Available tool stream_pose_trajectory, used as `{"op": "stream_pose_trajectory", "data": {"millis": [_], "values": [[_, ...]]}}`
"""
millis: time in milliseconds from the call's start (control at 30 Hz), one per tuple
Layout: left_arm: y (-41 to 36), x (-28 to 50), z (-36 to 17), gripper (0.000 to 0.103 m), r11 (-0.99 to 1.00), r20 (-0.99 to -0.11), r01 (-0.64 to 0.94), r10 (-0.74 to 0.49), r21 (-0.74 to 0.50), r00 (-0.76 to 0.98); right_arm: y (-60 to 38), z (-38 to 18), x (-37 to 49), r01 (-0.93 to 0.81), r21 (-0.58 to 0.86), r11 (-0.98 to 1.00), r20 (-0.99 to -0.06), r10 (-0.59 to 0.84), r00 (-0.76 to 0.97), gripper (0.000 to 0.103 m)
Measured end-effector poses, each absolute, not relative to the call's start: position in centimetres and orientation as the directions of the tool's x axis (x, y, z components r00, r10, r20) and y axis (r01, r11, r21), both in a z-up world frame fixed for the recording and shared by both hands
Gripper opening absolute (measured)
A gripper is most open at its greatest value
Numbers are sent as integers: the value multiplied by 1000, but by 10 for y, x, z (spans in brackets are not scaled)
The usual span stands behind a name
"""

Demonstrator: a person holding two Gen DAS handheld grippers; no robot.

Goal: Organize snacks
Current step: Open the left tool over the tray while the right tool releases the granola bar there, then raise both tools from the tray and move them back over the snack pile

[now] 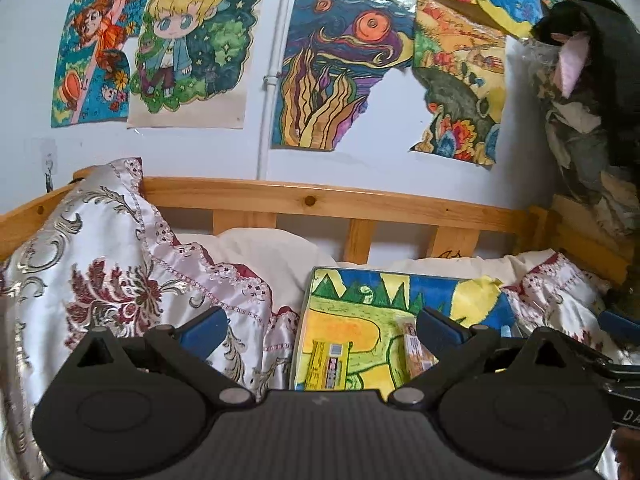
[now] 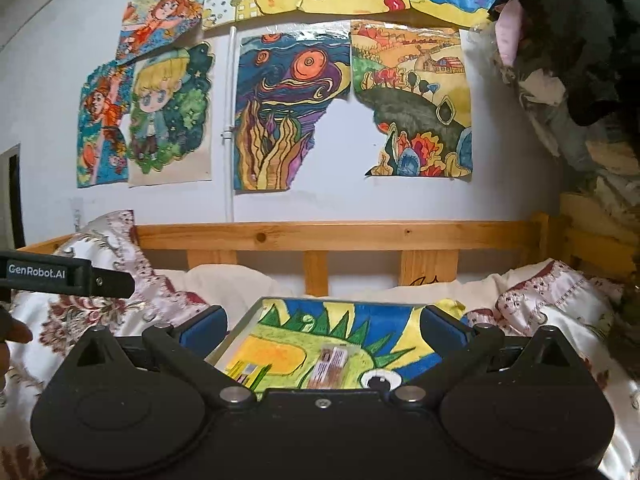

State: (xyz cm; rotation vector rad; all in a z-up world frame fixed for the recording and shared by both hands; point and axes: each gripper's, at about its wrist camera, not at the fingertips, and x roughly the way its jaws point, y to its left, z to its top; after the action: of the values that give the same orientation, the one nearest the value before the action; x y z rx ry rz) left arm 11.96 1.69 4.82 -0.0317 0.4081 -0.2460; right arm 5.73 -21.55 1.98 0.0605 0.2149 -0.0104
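Note:
A painted board (image 1: 360,320) with a green dinosaur picture lies flat on the bed; it also shows in the right wrist view (image 2: 384,320). On it lie a yellow snack bar (image 1: 329,364) and a clear-wrapped orange snack (image 1: 416,350); in the right wrist view the yellow bar (image 2: 250,372) and the clear-wrapped snack (image 2: 330,364) lie side by side. My left gripper (image 1: 322,330) is open and empty above the board's near edge. My right gripper (image 2: 322,328) is open and empty, just before the board.
A satin patterned pillow (image 1: 120,280) stands at the left, another (image 1: 560,288) at the right. A wooden bed rail (image 1: 320,200) runs behind. Drawings cover the wall. Clothes (image 1: 592,100) hang at the right. The left gripper's body (image 2: 64,274) shows at the right view's left edge.

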Motion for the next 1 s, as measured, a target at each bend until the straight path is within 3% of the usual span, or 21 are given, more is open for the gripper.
{"op": "stream_pose_trajectory", "data": {"millis": [500,667,1000], "values": [[21,36,28,103,983,-524,185,-158,0,837,-209,7,-24,21,92,995,-350,13,937,102],[23,24,14,103,989,-614,137,-76,53,786,-204,0,-37,17,89,996,-420,22,907,102],[20,20,5,103,984,-689,153,-50,90,723,-199,-7,-40,4,69,998,-493,31,870,102]]}}
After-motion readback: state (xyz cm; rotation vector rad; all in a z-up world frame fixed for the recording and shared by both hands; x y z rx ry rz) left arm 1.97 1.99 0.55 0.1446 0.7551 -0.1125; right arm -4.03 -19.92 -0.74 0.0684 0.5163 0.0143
